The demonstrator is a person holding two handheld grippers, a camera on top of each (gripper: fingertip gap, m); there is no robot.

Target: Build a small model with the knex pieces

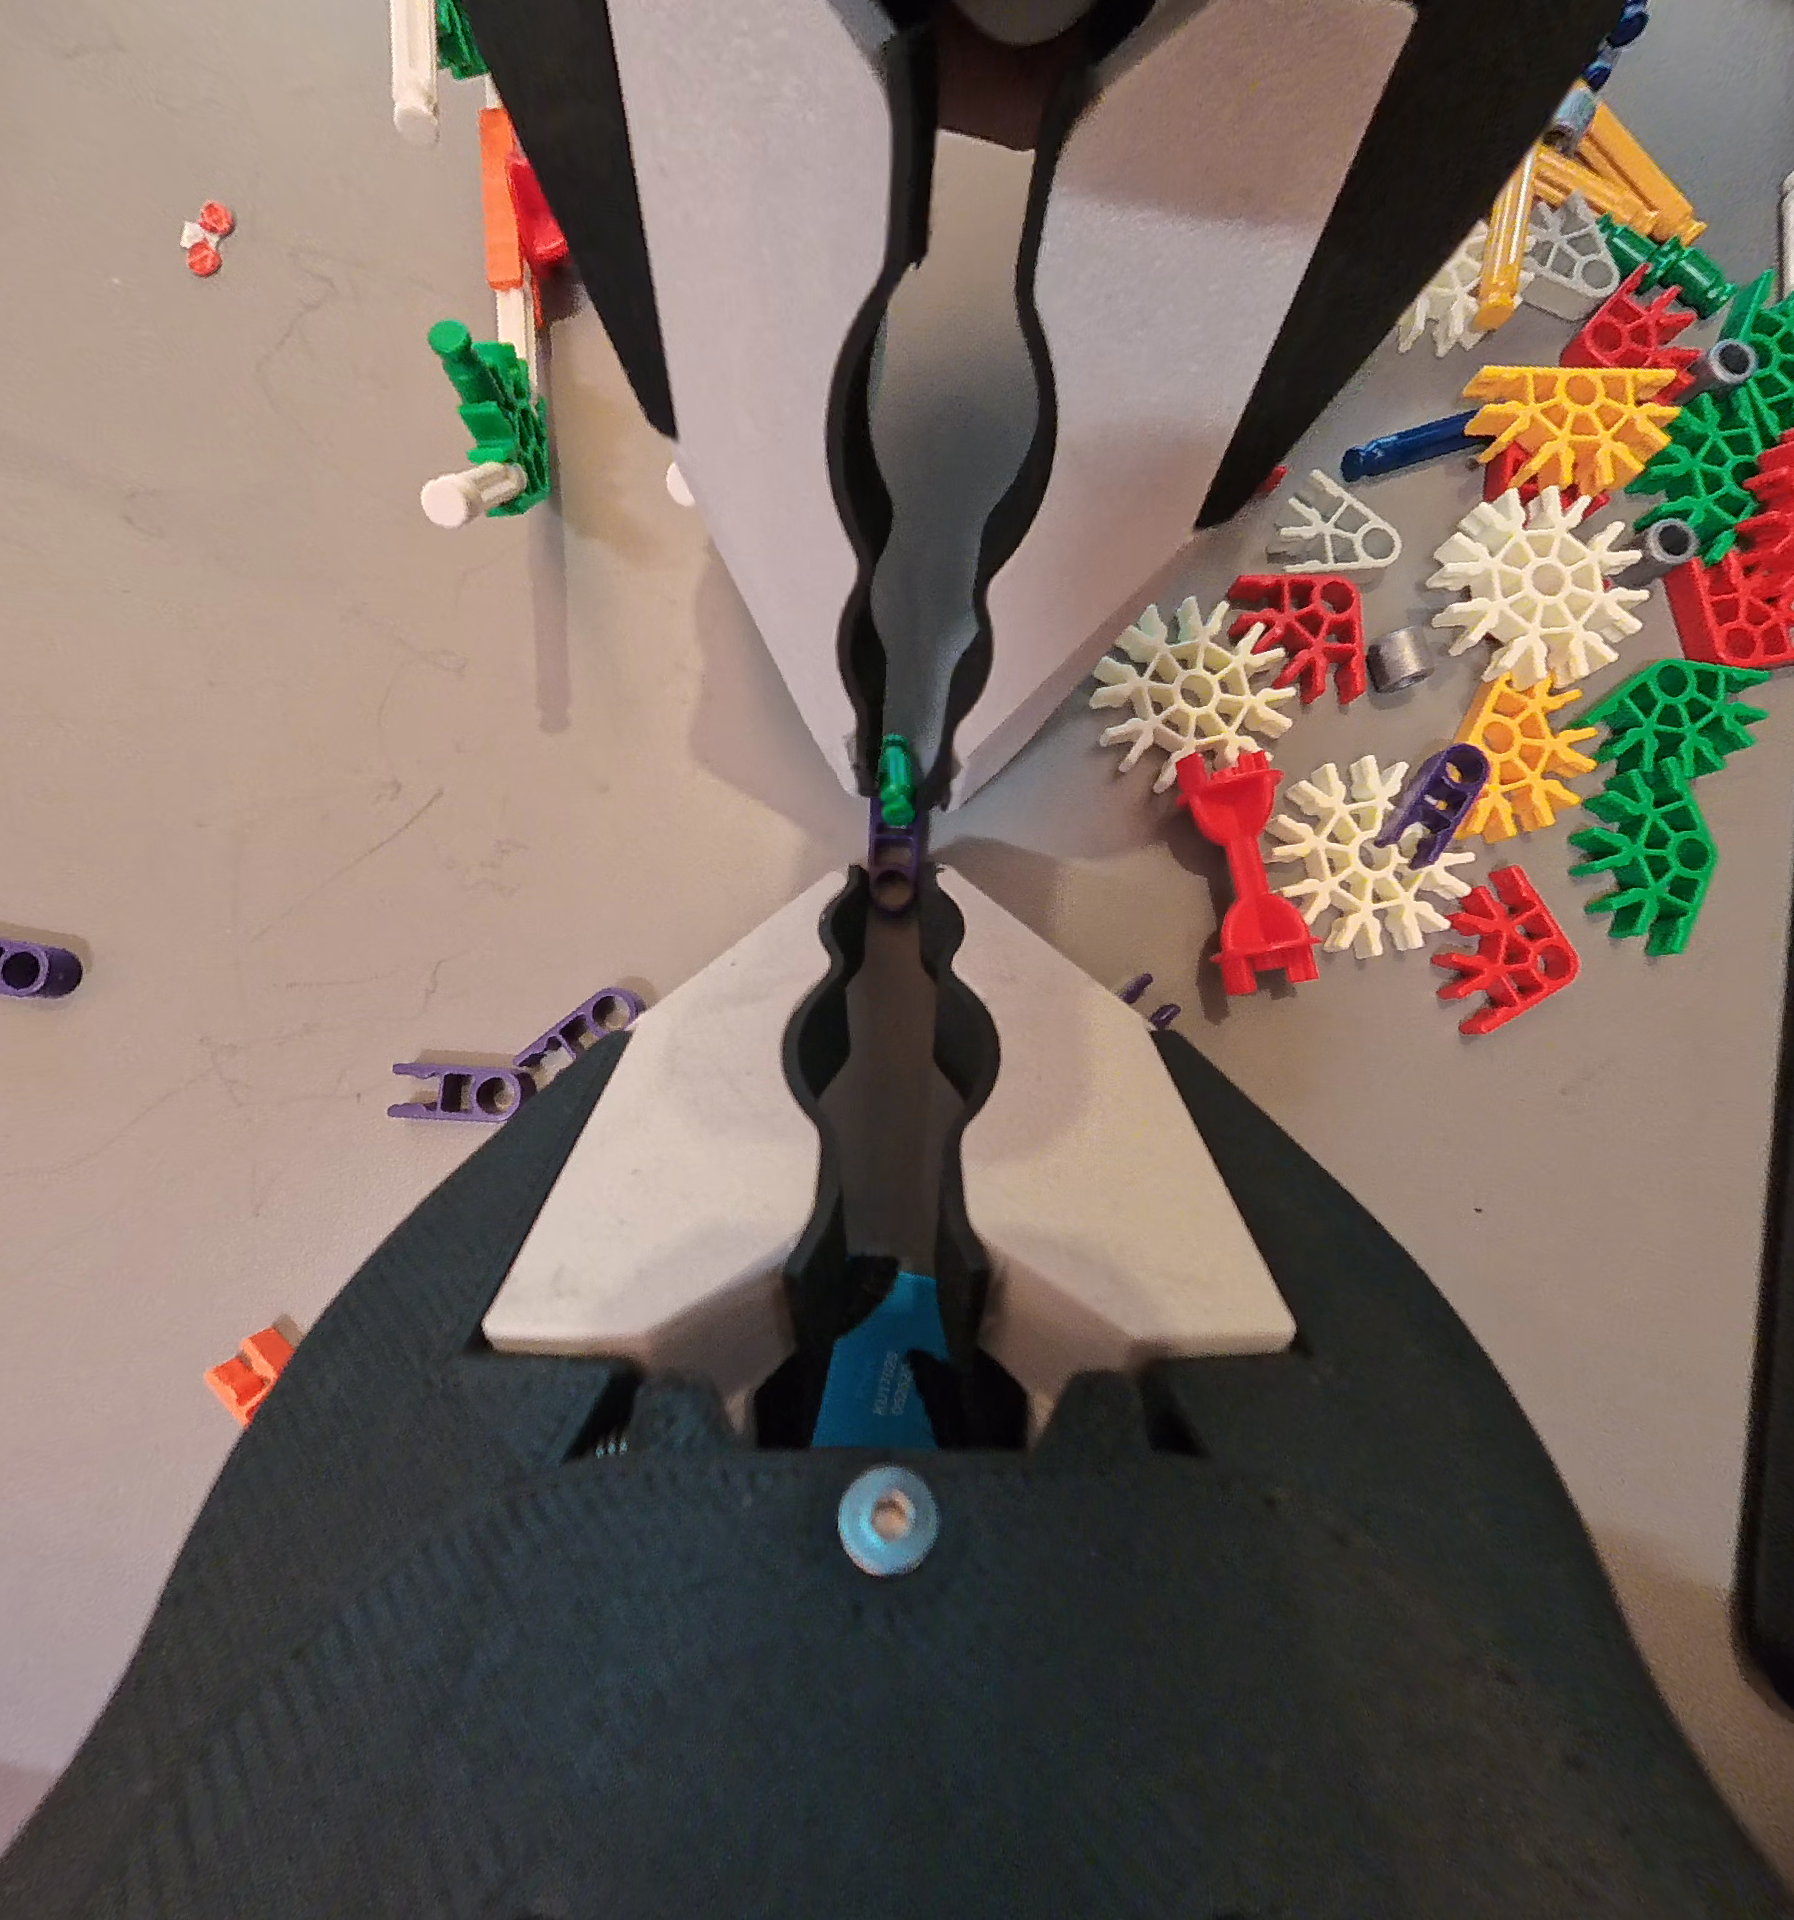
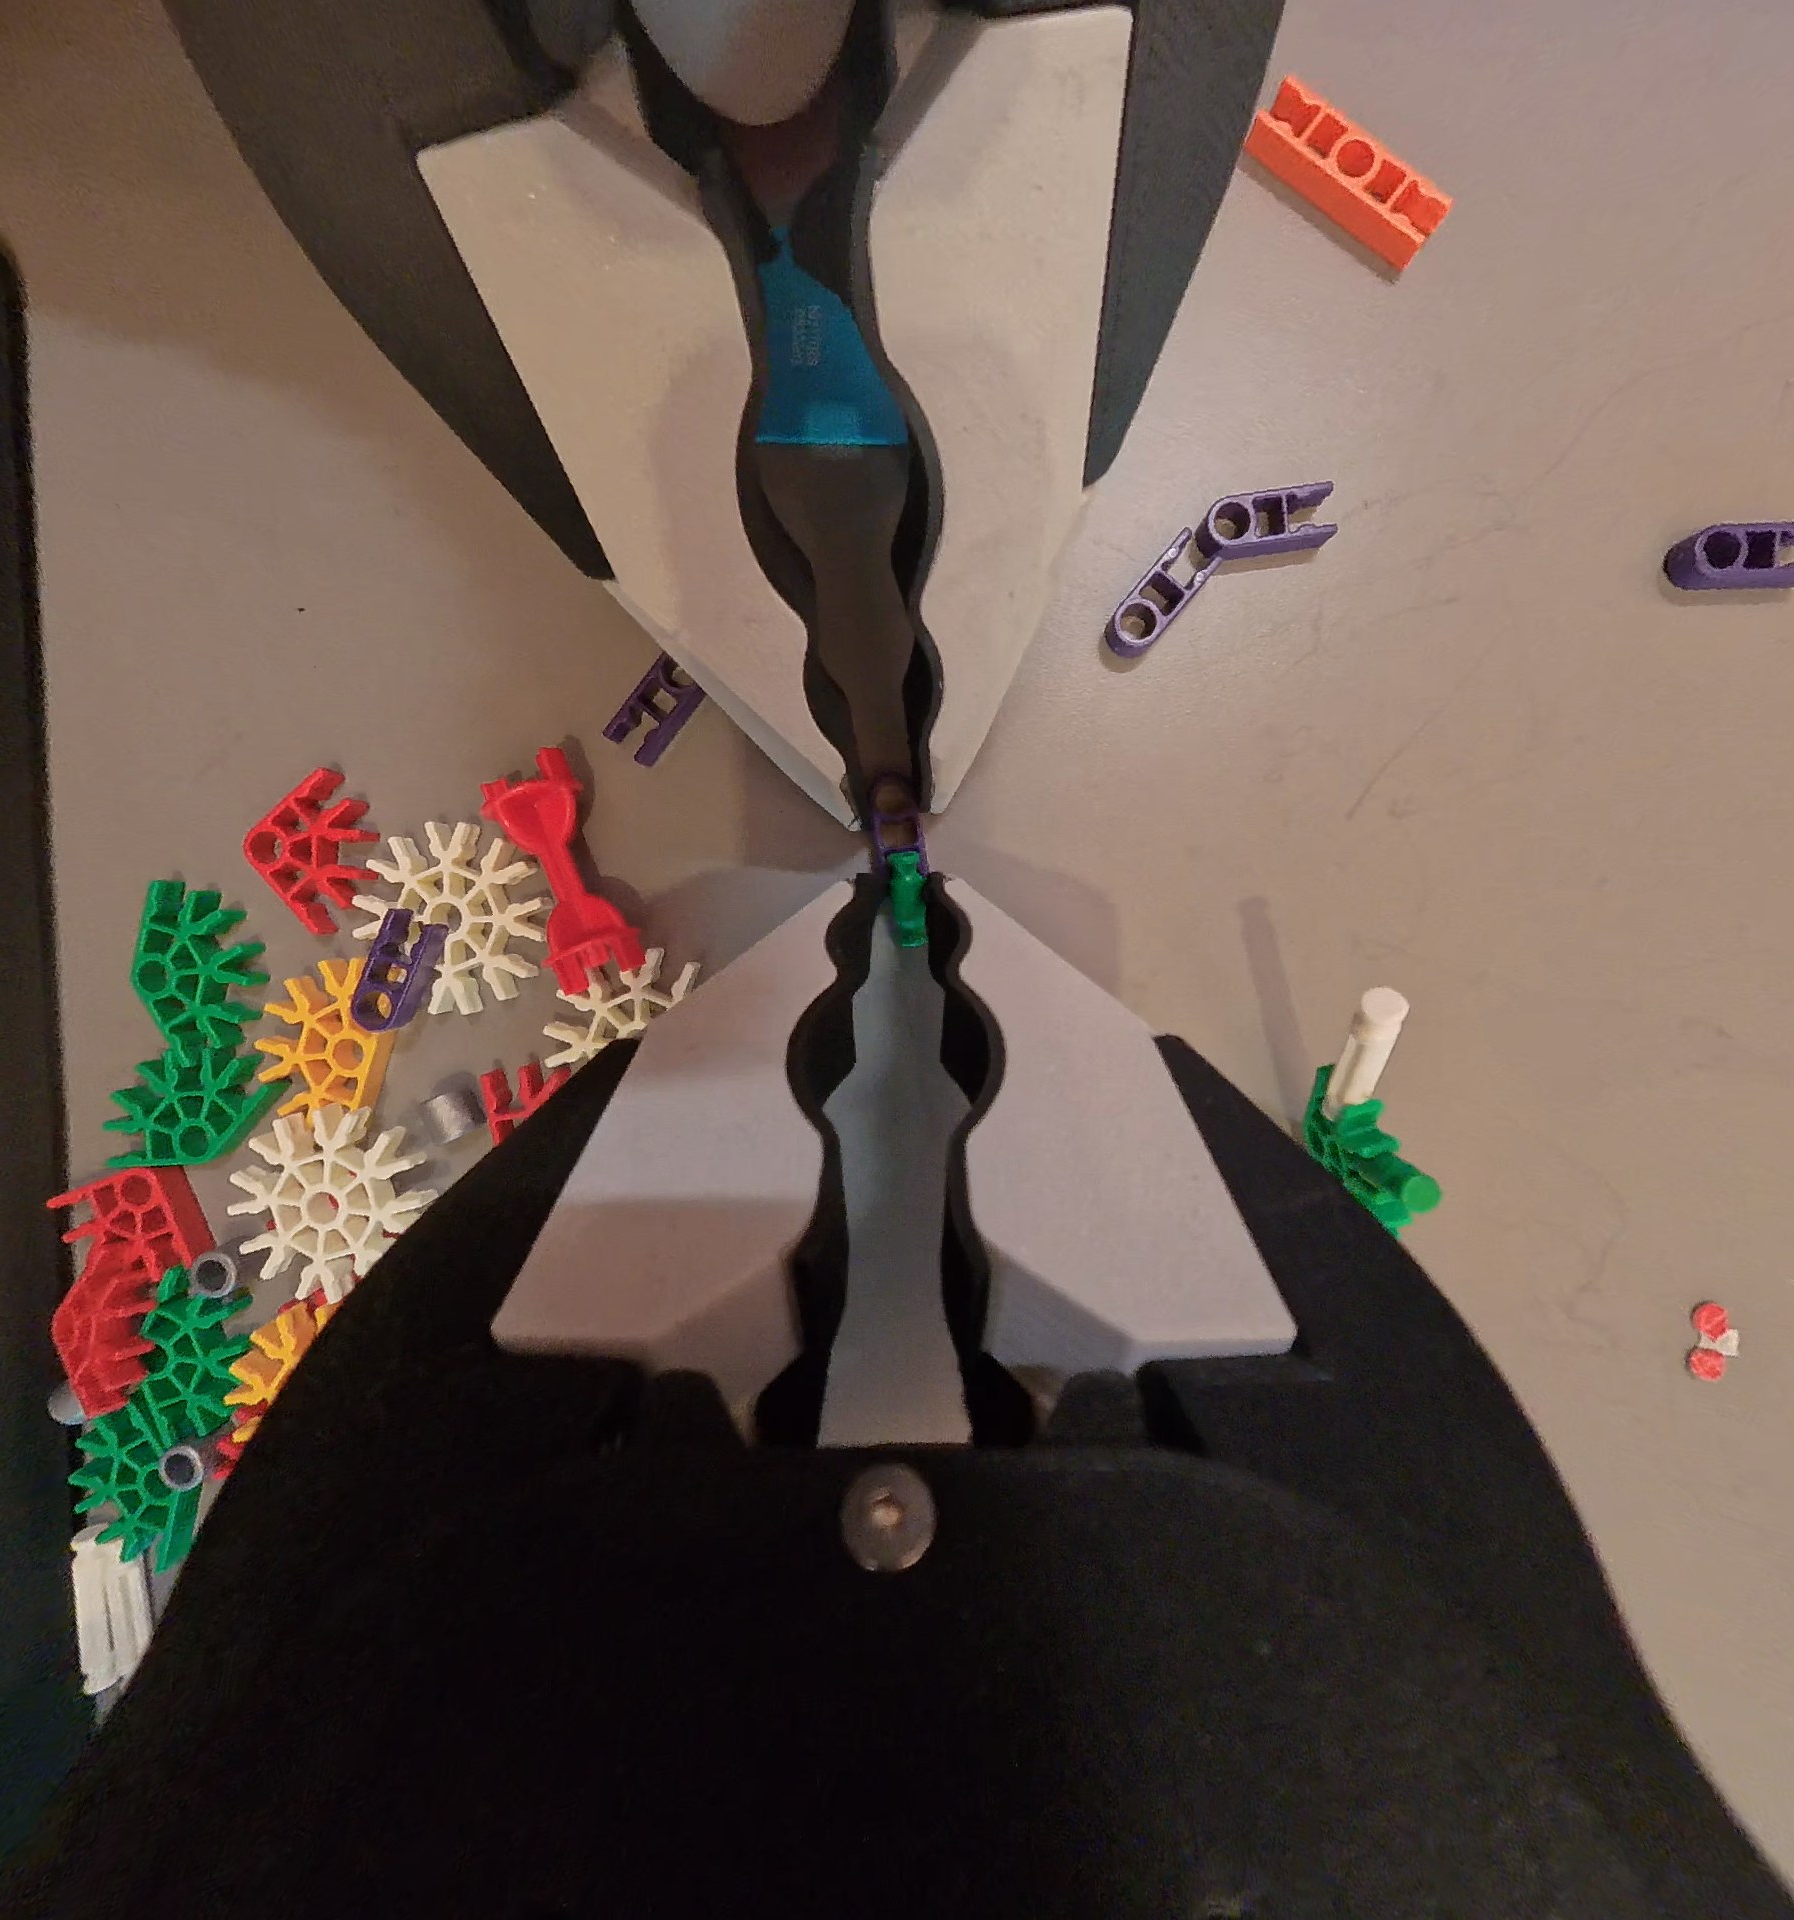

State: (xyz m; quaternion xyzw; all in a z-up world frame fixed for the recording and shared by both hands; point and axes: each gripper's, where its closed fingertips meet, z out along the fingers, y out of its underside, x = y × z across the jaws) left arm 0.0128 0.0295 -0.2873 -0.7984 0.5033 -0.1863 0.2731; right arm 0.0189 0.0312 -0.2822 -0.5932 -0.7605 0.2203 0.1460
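Above the table (image 1: 249,727), the left hand-held gripper (image 1: 891,902) pinches a small, stiff purple connector (image 1: 890,852) while the right hand-held gripper (image 2: 906,902) clamps the light, slippery-looking green rod (image 2: 906,899) plugged into it.

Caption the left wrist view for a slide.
Left hand-held gripper pinches purple connector; opposing right hand-held gripper holds green rod.

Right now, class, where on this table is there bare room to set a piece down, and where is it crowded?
Bare table lies between the green-and-white assembly and the lone purple connector. In the right wrist view, bare surface spreads between that connector and the small red bits. Crowded: the pile of connectors. Both tools meet mid-table.
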